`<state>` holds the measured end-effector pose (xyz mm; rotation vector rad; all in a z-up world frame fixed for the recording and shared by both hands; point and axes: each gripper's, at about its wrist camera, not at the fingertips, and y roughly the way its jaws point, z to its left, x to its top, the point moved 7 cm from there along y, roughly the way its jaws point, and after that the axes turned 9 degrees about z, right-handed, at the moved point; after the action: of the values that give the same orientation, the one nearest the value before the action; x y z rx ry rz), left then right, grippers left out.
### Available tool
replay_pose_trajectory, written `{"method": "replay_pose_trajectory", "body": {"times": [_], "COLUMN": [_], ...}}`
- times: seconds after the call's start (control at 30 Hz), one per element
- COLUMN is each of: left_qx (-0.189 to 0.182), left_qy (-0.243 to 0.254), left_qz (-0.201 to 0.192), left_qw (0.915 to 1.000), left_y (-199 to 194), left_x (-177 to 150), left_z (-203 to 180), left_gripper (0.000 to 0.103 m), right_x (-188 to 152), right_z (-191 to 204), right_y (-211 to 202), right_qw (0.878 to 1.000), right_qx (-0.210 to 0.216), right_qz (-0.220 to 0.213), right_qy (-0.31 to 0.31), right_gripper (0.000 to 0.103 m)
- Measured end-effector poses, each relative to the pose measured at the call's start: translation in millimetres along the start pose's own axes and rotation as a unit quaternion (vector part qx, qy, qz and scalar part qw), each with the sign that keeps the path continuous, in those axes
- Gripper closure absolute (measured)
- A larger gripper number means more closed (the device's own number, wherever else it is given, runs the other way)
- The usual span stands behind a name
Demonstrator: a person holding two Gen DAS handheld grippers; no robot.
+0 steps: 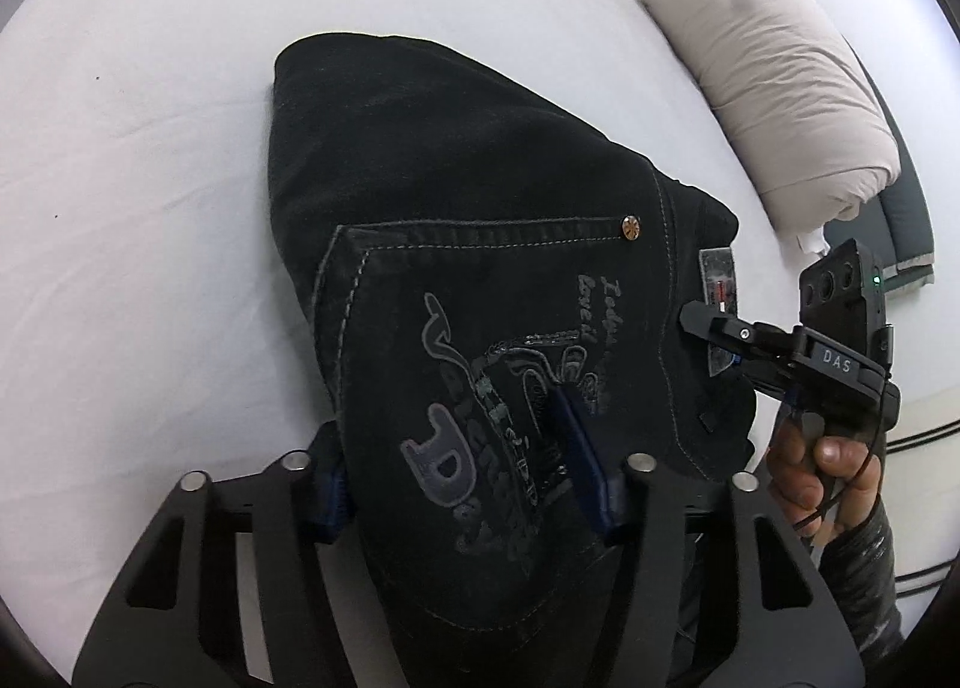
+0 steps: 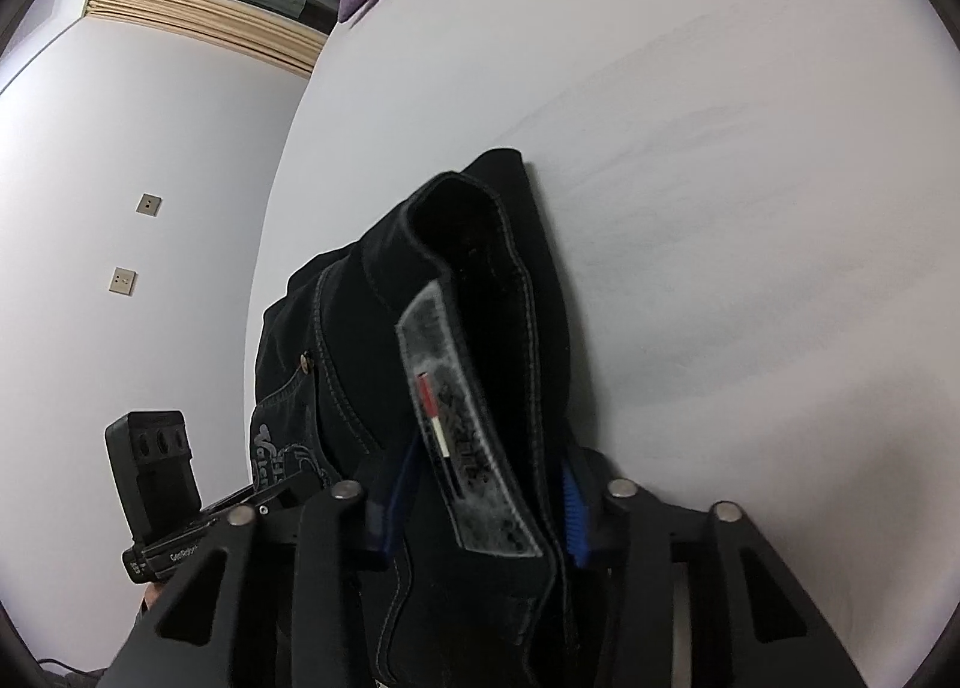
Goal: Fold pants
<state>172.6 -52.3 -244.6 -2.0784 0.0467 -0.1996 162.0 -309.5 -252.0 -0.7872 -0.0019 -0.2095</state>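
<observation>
**Black jeans held at both ends over the white bed**

A white bed sheet (image 1: 132,160) fills most of both views, smooth with faint creases. On it, toward the far side in the left wrist view, lies a rolled beige duvet (image 1: 774,88), well apart from the garment.

The black jeans (image 1: 456,196) sit folded on the sheet, back pocket up, with grey embroidered lettering across the pocket (image 1: 480,388) and a small metal rivet (image 1: 630,227) at its corner. The far folded end rests on the sheet; the near part is raised at the waistband.

The left tongs (image 1: 462,484) straddle the pocket area, blue pads pressing the denim from either side, so they grip the jeans. The right tongs (image 2: 480,514) are clamped on the waistband, blue pads against the fabric on both sides, with the grey woven label (image 2: 462,436) standing between them. In the left wrist view a person's hand (image 1: 828,472) holds the right tool's handle beside the waistband.
</observation>
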Motion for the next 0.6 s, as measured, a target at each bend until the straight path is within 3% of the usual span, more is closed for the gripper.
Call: {"method": "replay_pose_trajectory", "body": {"times": [0.07,0.13,0.2,0.5,0.6], "left_qx": [-0.001,-0.009,-0.019,-0.026,-0.005], "left_qy": [0.007,0.013,0.018,0.039,0.037], "left_qz": [-0.003,-0.010,-0.021,-0.085,-0.066], "left_qw": [1.0000,0.9998,0.9994,0.9953,0.9971], "left_y": [-1,-9,-23,-87,-79], "left_x": [0,0,2,28,32], "left_z": [-4,-9,-15,-5,14], "left_gripper": [0.062,0.079,0.084,0.085,0.084], "right_x": [-2,-9,-10,11,21], "right_z": [9,14,28,79,80], "right_y": [0,-10,-17,-35,-10], "right_qw": [1.000,0.999,0.998,0.995,0.996], "right_qx": [-0.018,-0.029,-0.032,0.047,0.057], "right_qz": [-0.004,-0.012,-0.025,-0.050,-0.024], "right_qy": [-0.021,-0.034,-0.047,-0.074,-0.065], "right_gripper": [0.077,0.082,0.085,0.086,0.084]}}
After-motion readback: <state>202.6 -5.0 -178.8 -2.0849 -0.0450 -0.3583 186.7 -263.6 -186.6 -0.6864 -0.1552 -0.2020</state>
